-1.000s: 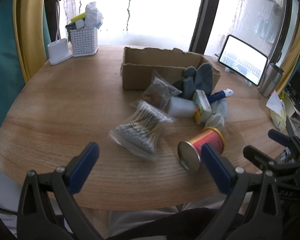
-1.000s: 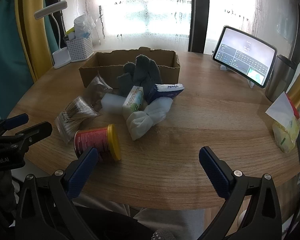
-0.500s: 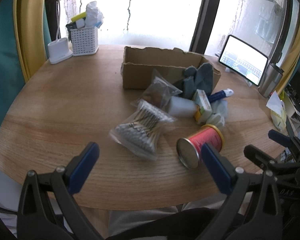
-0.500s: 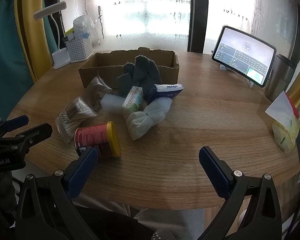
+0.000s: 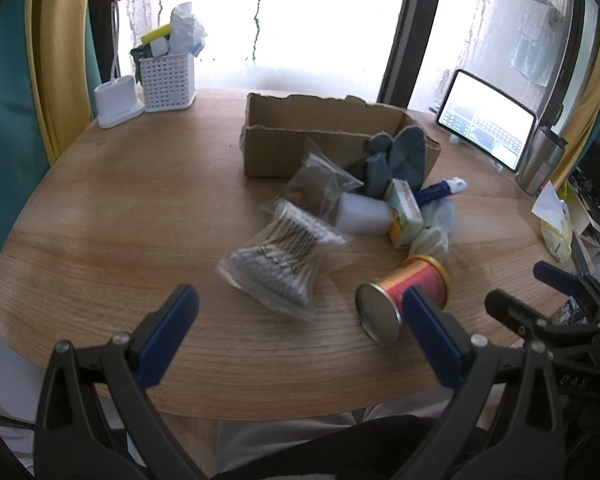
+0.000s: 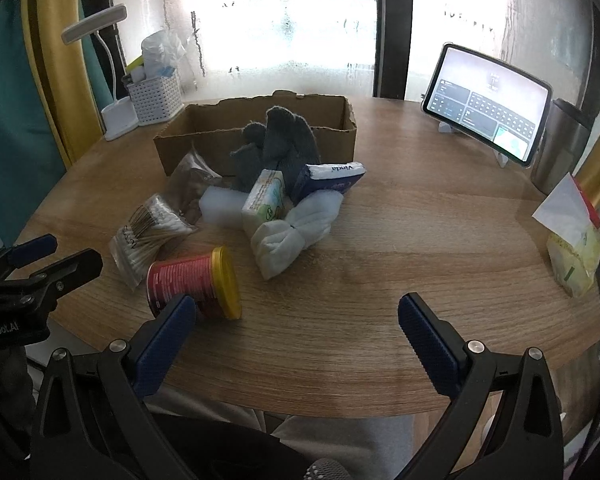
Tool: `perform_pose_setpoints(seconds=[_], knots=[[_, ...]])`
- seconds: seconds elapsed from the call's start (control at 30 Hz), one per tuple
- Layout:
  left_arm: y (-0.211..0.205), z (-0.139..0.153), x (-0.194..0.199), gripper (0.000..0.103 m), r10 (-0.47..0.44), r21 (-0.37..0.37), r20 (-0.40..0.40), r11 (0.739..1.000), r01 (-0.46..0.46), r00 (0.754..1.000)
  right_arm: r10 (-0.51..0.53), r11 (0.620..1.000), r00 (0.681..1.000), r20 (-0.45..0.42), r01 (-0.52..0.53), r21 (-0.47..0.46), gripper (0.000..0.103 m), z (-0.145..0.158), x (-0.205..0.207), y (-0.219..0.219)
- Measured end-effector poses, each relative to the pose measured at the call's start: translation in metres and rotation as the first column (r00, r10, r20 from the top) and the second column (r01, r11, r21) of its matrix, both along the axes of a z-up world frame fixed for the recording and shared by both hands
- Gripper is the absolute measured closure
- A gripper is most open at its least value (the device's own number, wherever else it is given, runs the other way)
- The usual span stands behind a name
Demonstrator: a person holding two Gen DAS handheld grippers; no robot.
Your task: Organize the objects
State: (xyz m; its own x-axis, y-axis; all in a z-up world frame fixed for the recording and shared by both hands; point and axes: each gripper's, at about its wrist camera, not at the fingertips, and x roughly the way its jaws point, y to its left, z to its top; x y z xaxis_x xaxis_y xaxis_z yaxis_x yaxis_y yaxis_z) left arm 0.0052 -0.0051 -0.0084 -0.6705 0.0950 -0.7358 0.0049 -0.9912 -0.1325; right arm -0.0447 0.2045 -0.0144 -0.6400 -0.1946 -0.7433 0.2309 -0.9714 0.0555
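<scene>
Left wrist | left gripper (image 5: 300,320) fingers wide, empty | red can (image 5: 404,300) touching-close by right finger | right gripper (image 6: 296,320) wide

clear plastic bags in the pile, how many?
2. Clear bag of cotton swabs beside the red can; clear bag of brown contents against the cardboard box. Others may be hidden.

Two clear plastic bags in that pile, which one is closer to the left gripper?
The cotton swab bag, the one cinched in the middle with sticks showing. It lies nearer the left gripper than the bag of dark contents, which sits farther back by the cardboard box.
</scene>
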Motion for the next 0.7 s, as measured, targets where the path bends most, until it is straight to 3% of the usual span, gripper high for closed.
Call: perform_pose_setpoints(seconds=[0.7], knots=[[-0.0028,0.0021,-0.0013,0.0,-0.009,0.02,-0.001,1.0,0.009,1.0,0.039,0.999,0.999,-0.013,-0.04,-0.012,0.0,0.0003,0.0017,-0.0075]])
